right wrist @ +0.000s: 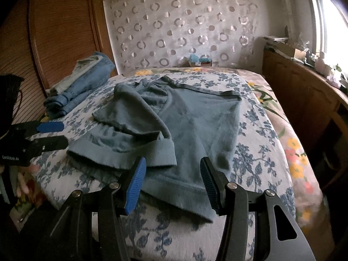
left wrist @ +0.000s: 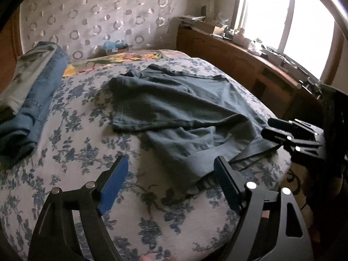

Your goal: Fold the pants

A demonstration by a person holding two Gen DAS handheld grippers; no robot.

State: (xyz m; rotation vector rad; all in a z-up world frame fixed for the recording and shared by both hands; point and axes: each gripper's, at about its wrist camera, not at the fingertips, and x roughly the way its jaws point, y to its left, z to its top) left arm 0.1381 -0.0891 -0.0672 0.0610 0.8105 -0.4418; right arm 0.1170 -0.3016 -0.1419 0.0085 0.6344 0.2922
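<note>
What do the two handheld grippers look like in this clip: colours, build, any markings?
Both match: the left gripper and right gripper have black angular linkage arms with triangular cut-outs and silver round pivot pins. On each, one ribbed finger pad is bright blue and the other dark navy. Small white lettering, unreadable, marks the left gripper's body in the right wrist view.

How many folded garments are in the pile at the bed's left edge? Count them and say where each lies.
2 visible: blue jeans beside the wardrobe, and a pale green garment lying on top of them. More may be hidden underneath.
</note>
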